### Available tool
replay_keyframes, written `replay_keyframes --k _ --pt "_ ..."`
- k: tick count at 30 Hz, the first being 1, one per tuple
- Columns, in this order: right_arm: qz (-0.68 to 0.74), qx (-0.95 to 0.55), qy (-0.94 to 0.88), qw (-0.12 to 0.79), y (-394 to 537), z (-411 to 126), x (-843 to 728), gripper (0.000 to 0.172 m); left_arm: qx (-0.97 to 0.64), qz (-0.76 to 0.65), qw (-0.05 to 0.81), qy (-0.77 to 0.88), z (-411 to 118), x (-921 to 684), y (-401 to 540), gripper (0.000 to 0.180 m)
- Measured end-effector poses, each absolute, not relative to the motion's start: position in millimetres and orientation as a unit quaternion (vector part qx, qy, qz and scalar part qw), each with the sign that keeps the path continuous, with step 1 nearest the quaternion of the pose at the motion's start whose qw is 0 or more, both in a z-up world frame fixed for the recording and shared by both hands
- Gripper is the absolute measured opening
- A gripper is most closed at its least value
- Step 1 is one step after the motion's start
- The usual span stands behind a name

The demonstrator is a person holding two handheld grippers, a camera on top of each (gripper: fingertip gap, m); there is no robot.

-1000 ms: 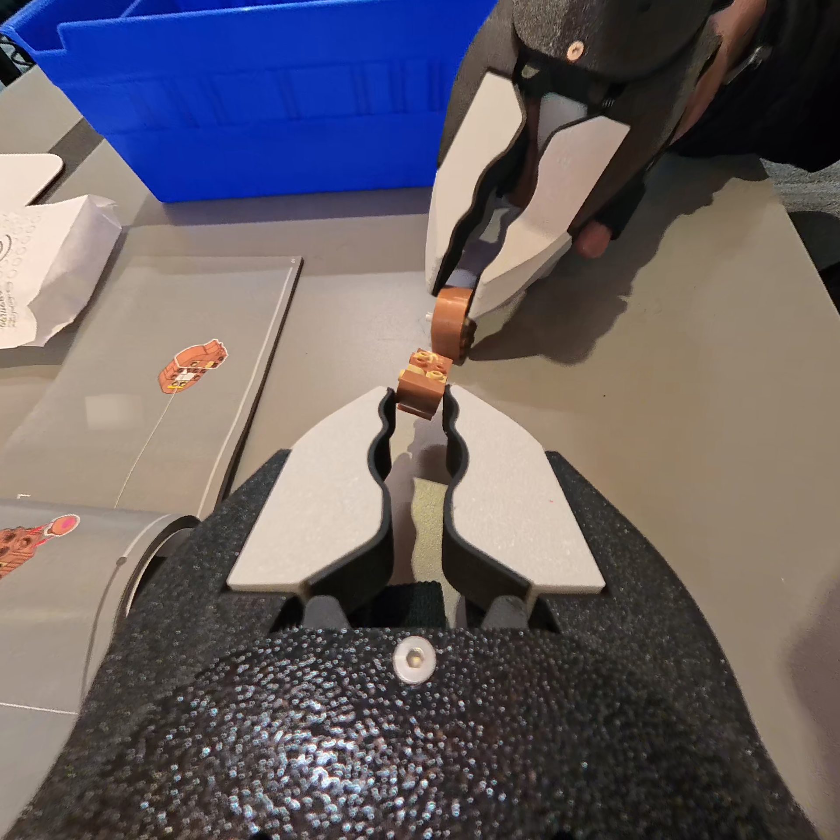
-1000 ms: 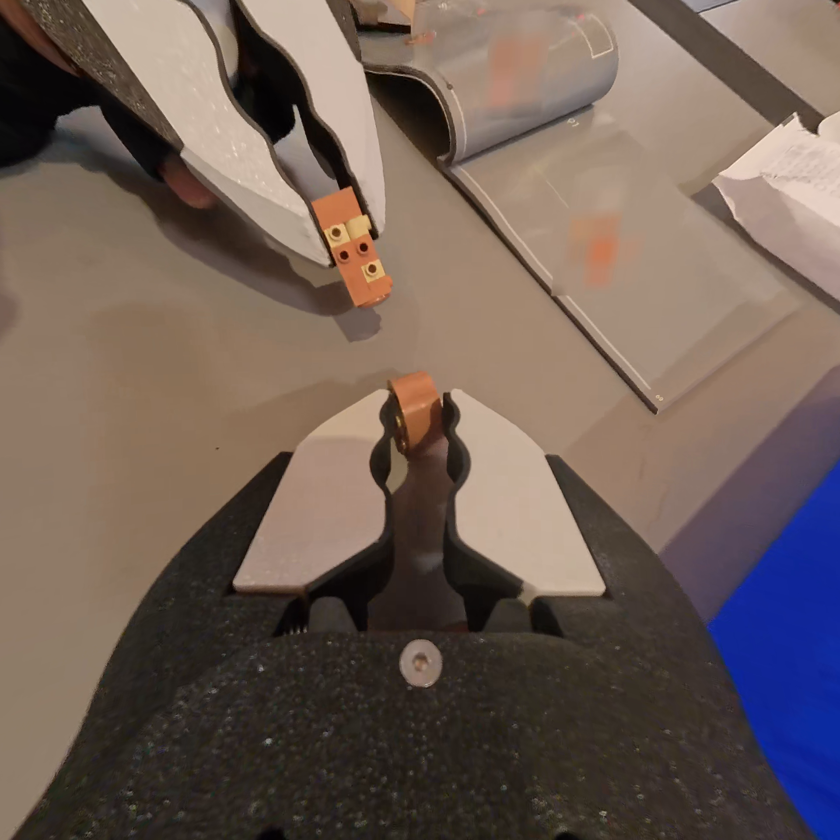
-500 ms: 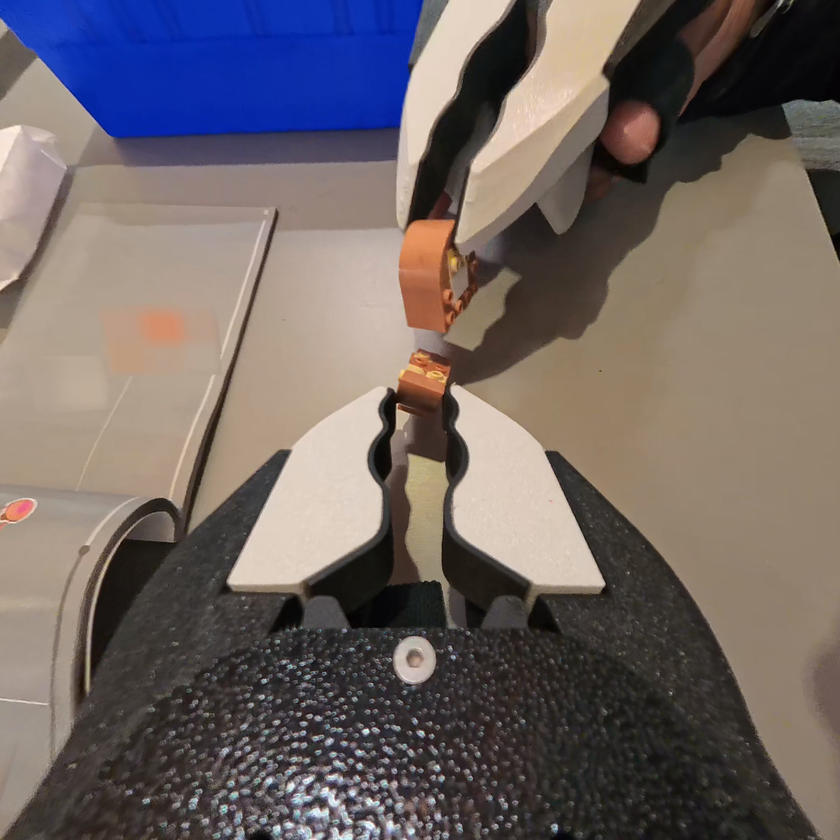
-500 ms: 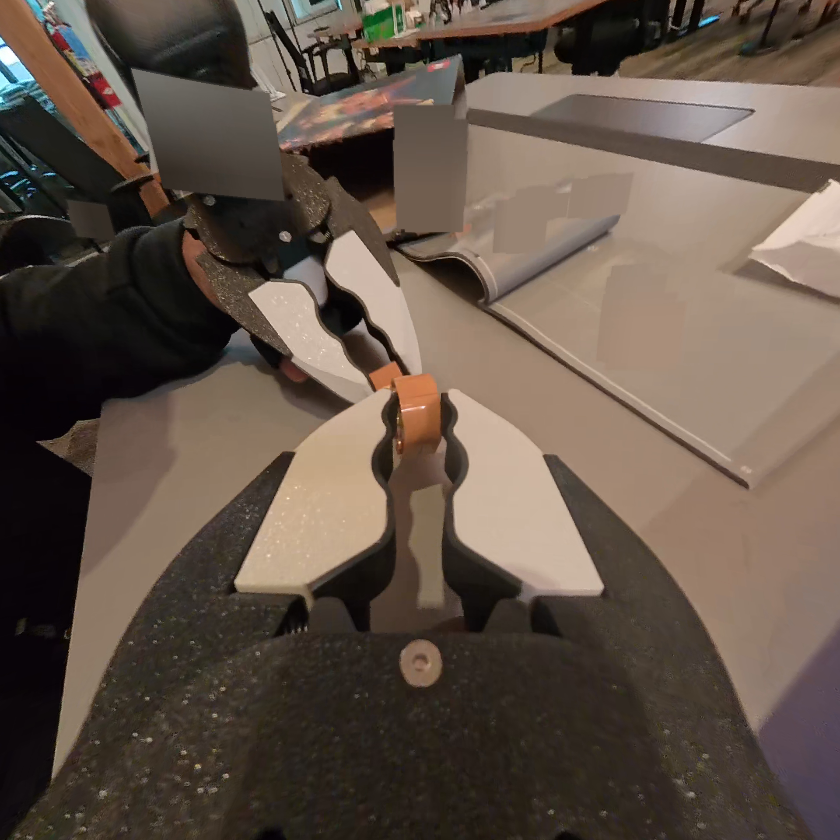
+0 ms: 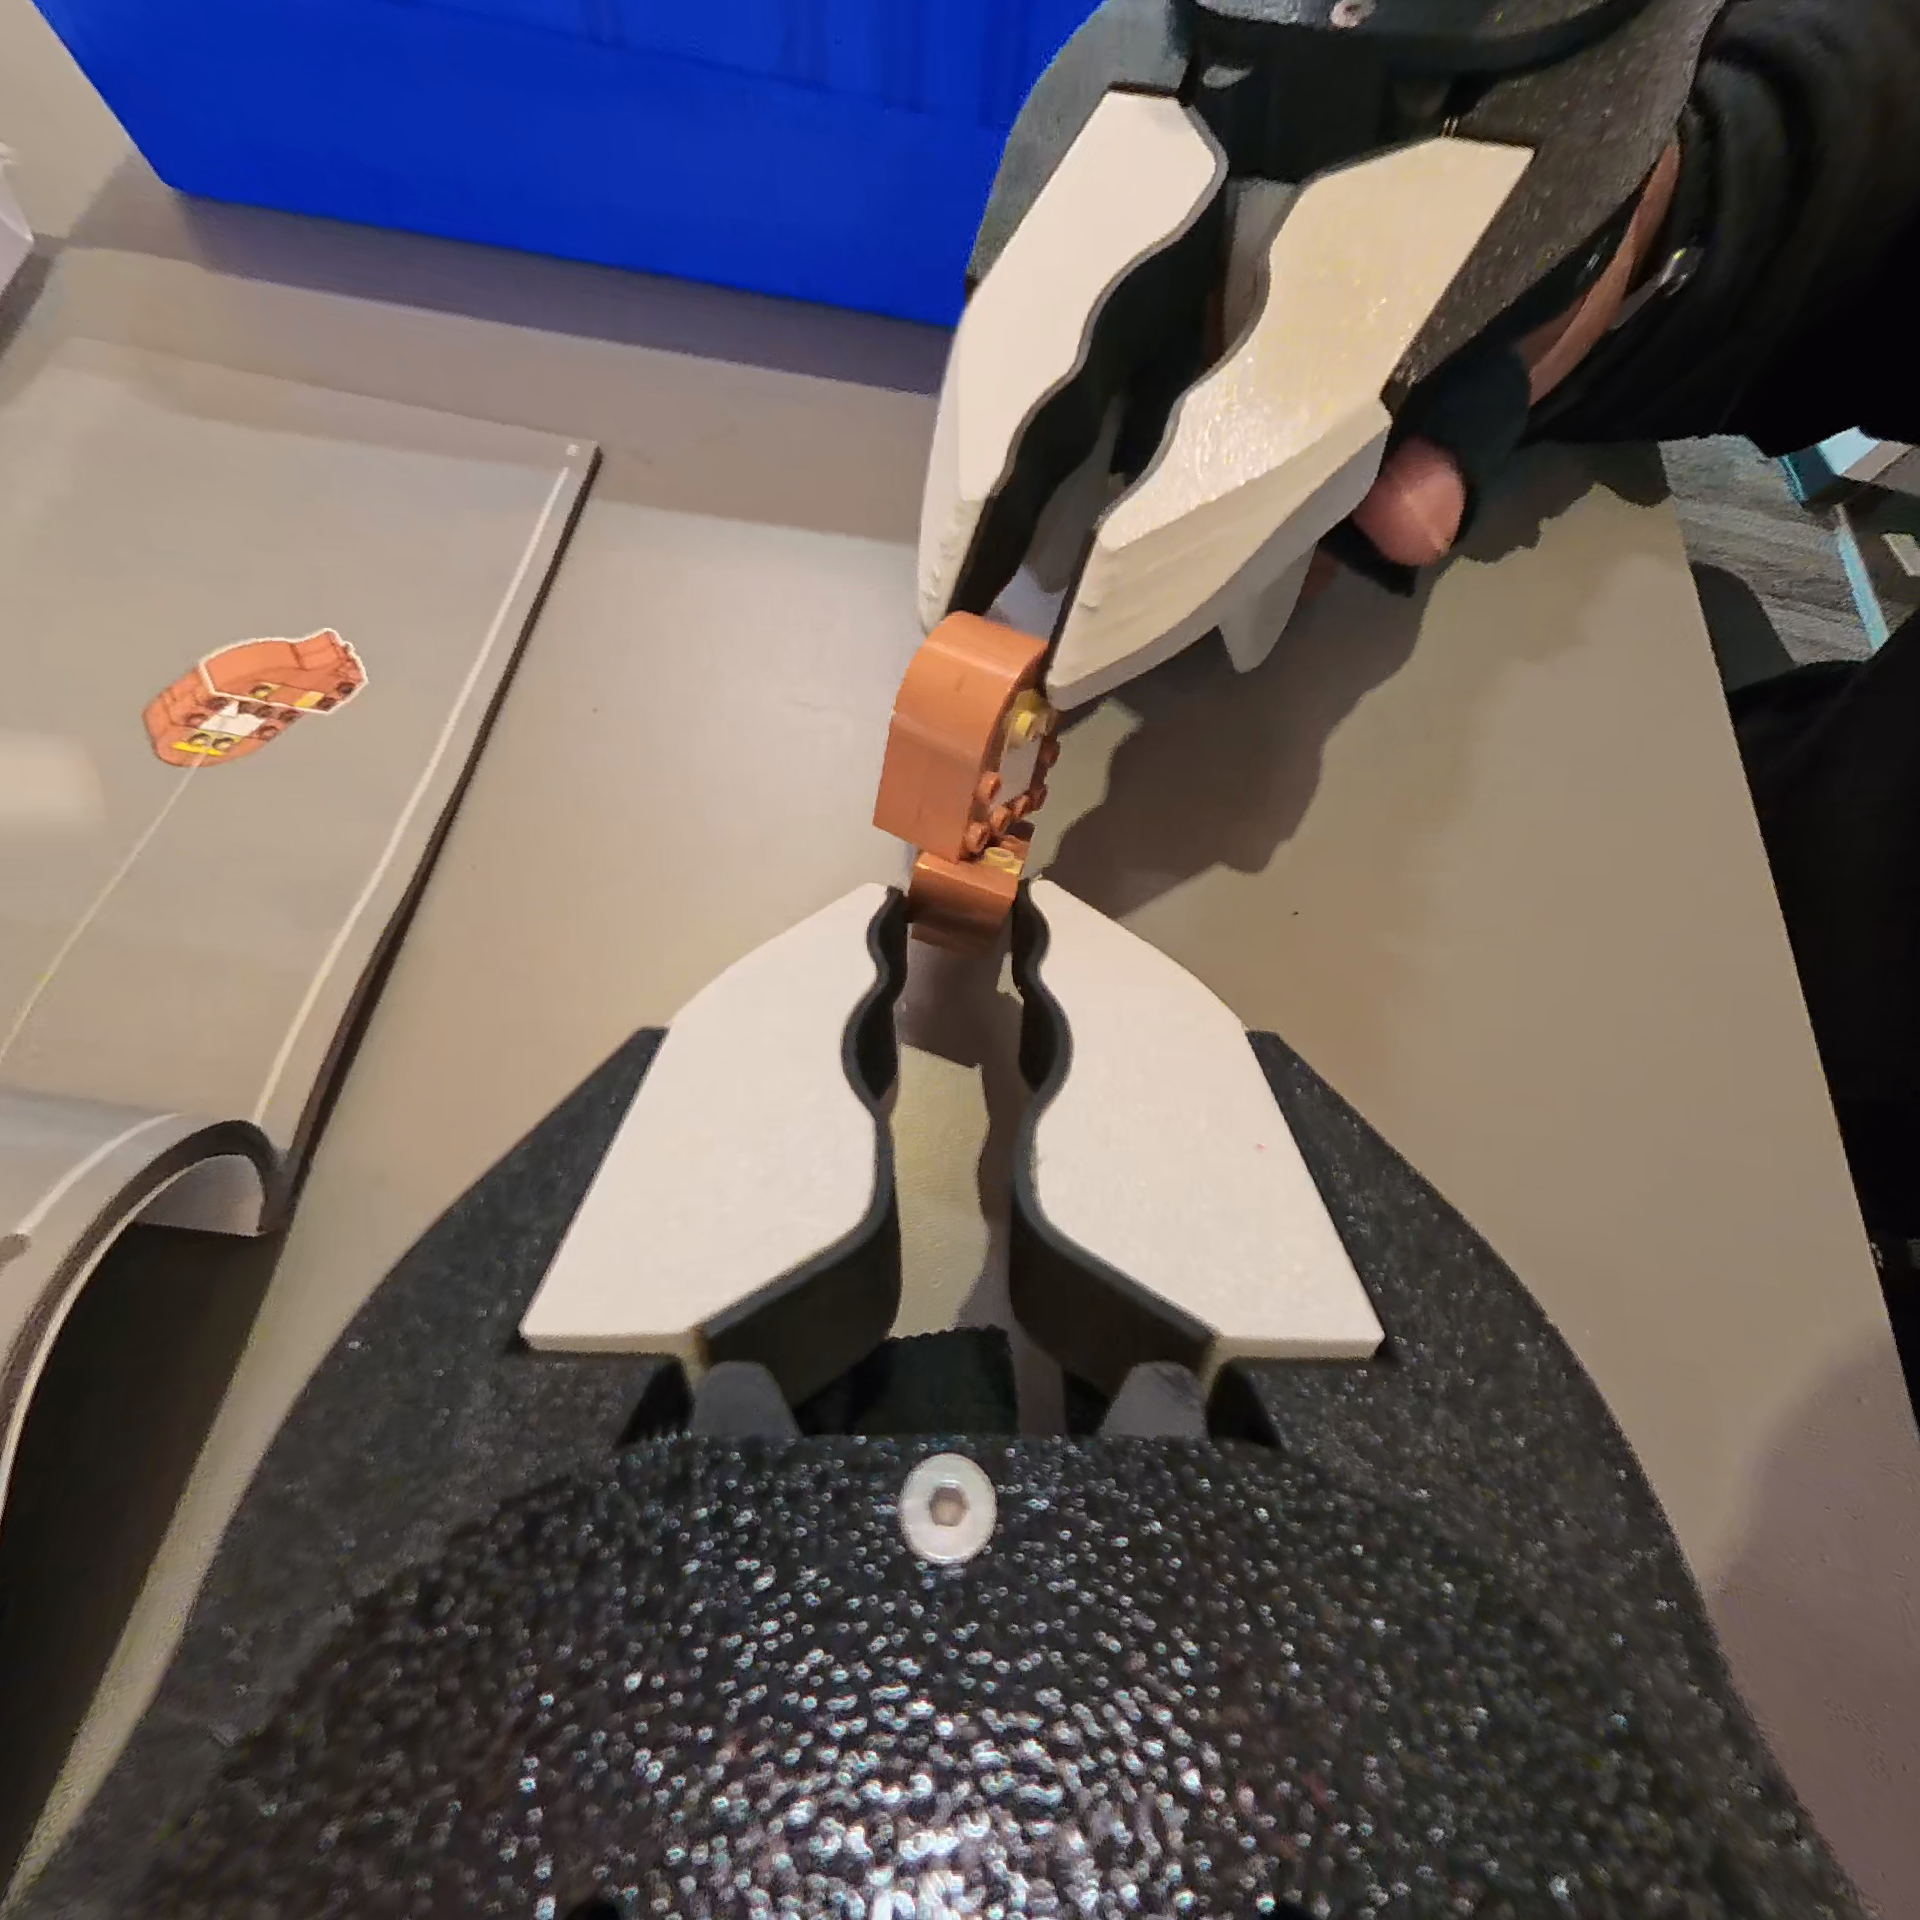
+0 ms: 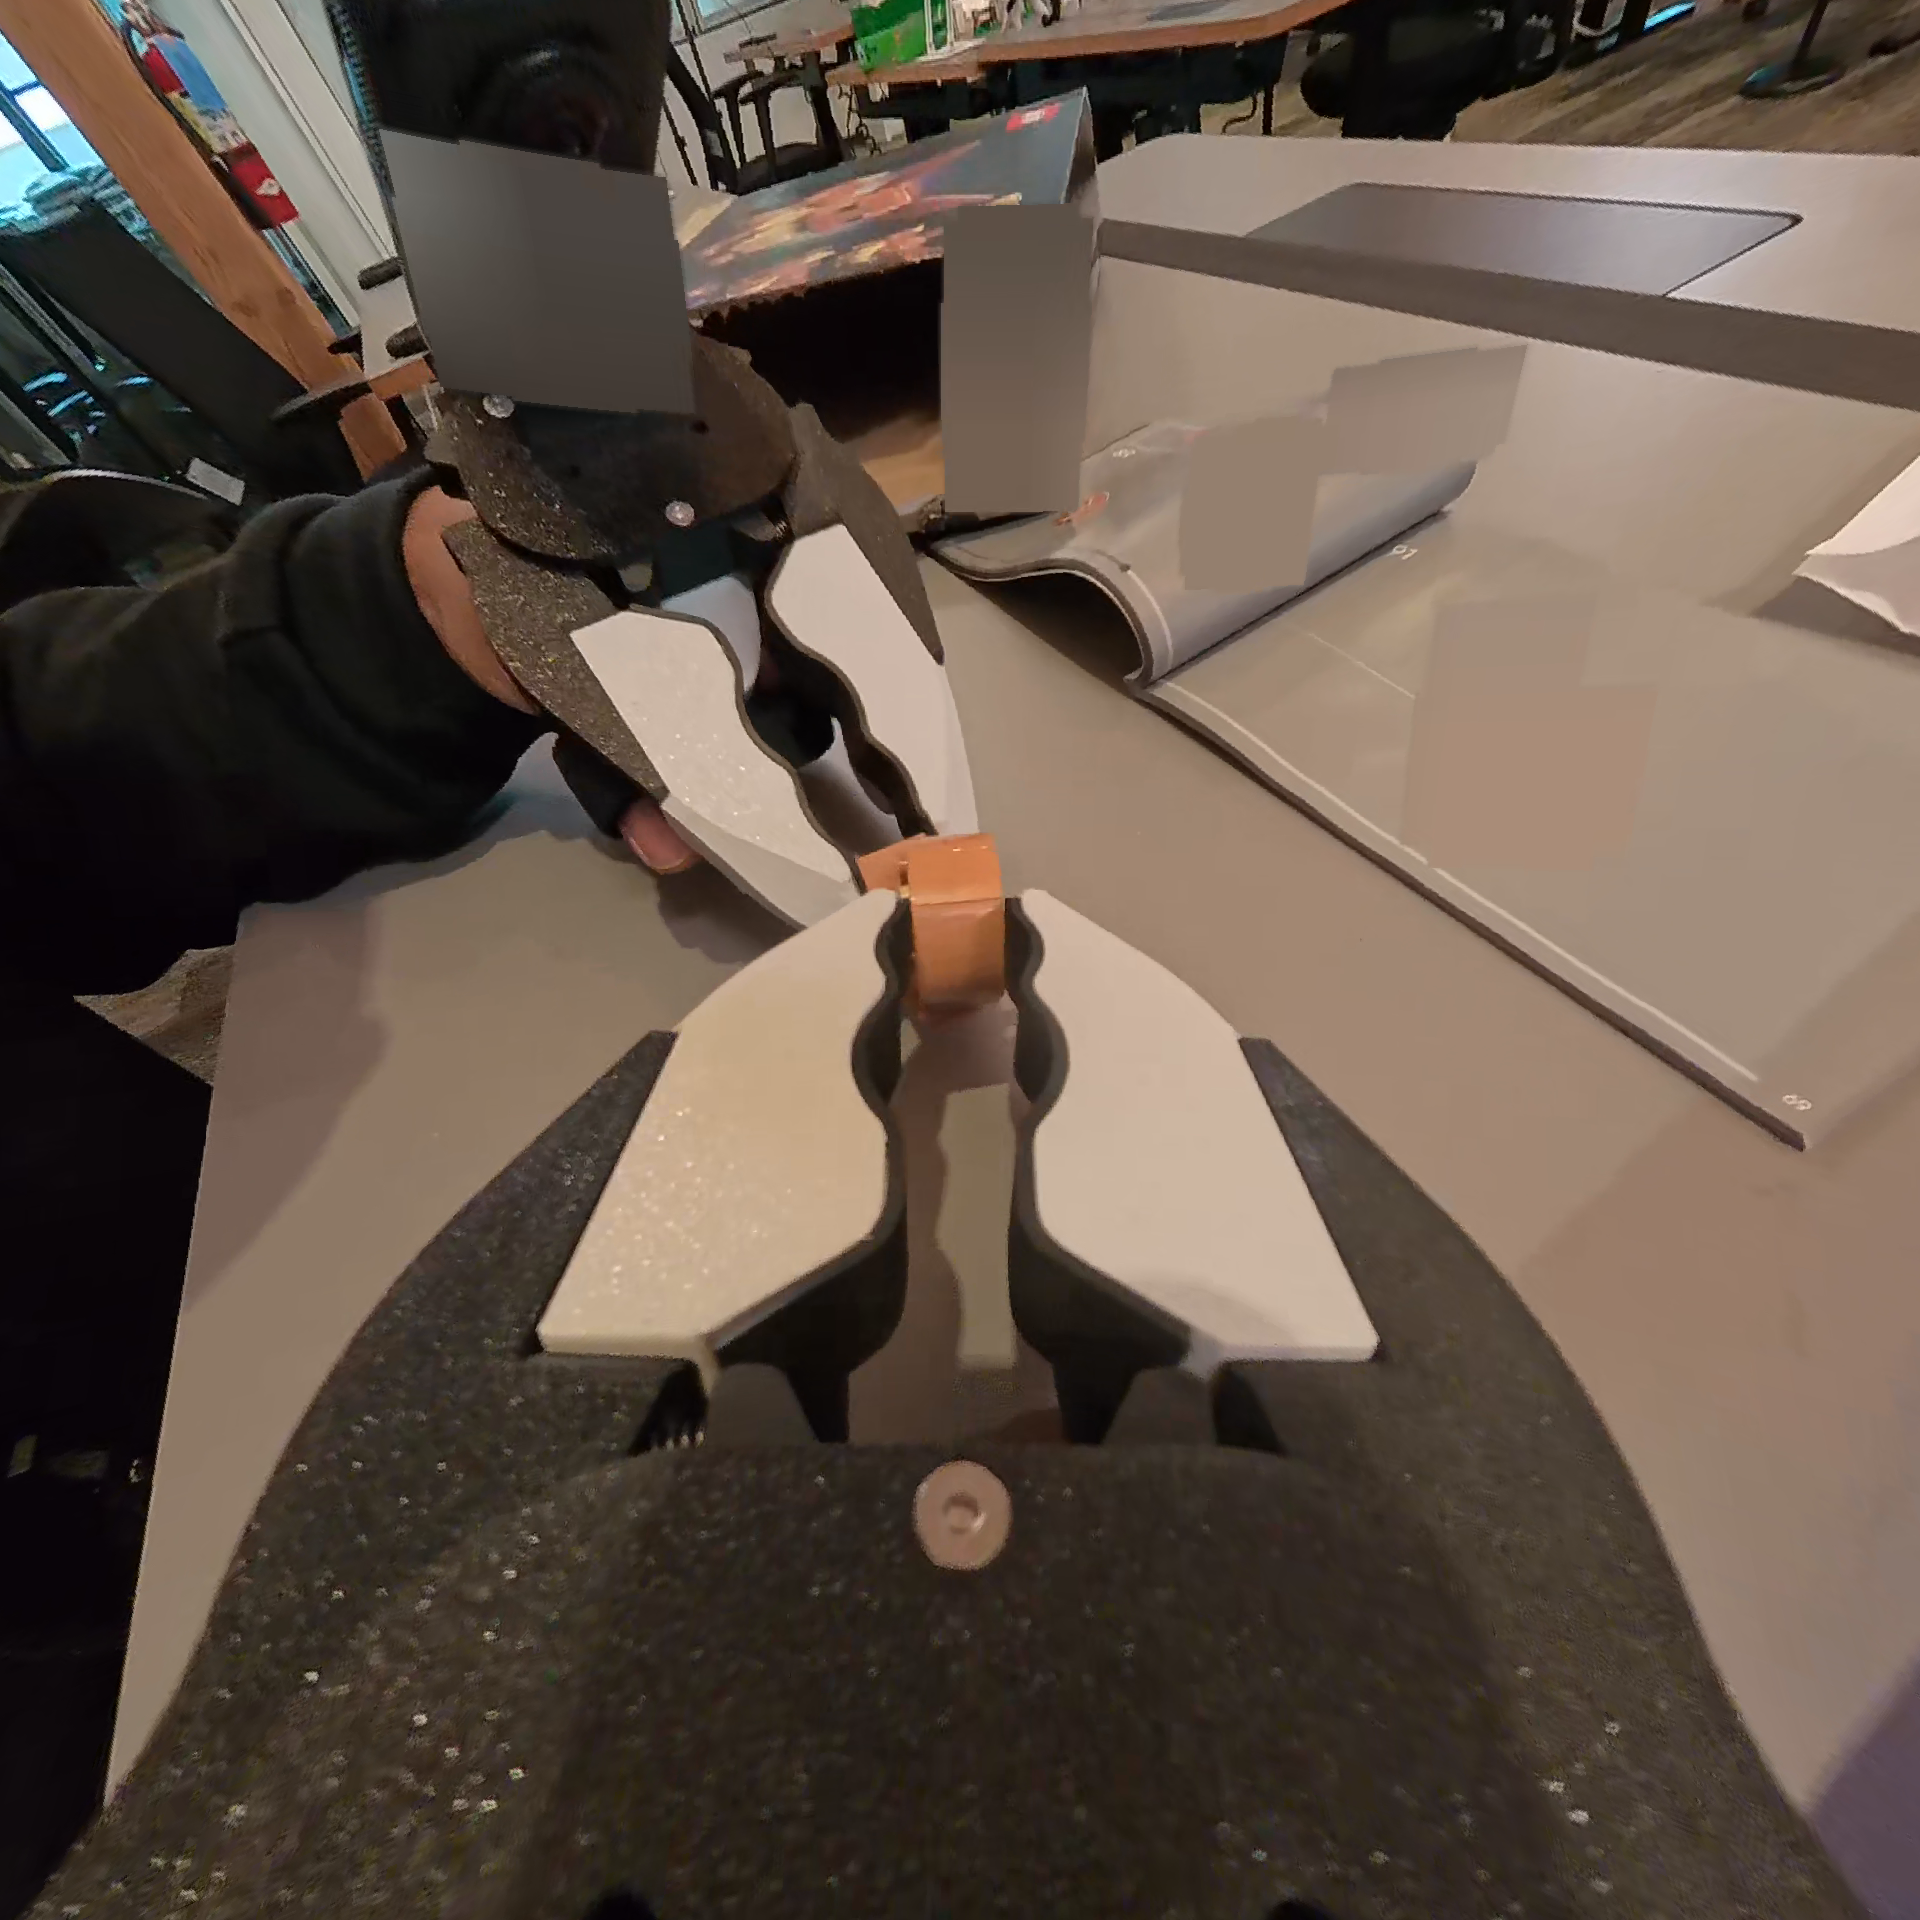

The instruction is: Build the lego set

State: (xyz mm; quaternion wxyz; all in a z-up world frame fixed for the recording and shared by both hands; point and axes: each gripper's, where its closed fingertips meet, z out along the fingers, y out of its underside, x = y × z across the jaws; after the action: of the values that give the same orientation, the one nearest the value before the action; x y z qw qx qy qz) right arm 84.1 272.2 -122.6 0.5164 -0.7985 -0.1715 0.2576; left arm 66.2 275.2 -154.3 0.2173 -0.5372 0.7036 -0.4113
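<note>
My left gripper (image 5: 956, 914) is shut on a small brown brick piece (image 5: 958, 896) with a yellow stud on top. My right gripper (image 6: 958, 935) is shut on a larger rounded brown brick assembly (image 6: 954, 935). In the left wrist view that assembly (image 5: 951, 740) hangs from the right gripper (image 5: 1023, 655) and its lower edge meets the top of the small piece. In the right wrist view the left gripper (image 6: 914, 831) comes in from the upper left, with the small piece (image 6: 883, 868) just behind the assembly. Both are held above the grey table (image 5: 1455, 1039).
An open grey instruction booklet (image 5: 260, 727) lies to the left, with a brown model pictured on its page. A blue bin (image 5: 582, 135) stands at the back. A person's gloved hands hold both grippers. The table's right edge (image 5: 1745, 831) is near. Less than 4 cm separates the two grippers' tips.
The right gripper has tilted up and brought the rounded assembly down onto the small piece in my left gripper; a second ago they were apart. Both grasps held.
</note>
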Motion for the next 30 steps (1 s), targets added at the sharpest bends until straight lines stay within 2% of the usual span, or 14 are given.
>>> replay_keyframes --k 10,30 --pt "0.304 -0.793 -0.187 0.494 265.6 -122.7 77.8 0.016 -0.541 -0.414 0.203 0.703 -156.4 65.2 271.9 0.019" --pt "0.256 -0.809 -0.231 0.476 261.6 -132.9 75.1 0.016 -0.538 -0.394 0.195 0.72 -162.8 61.6 271.9 0.019"
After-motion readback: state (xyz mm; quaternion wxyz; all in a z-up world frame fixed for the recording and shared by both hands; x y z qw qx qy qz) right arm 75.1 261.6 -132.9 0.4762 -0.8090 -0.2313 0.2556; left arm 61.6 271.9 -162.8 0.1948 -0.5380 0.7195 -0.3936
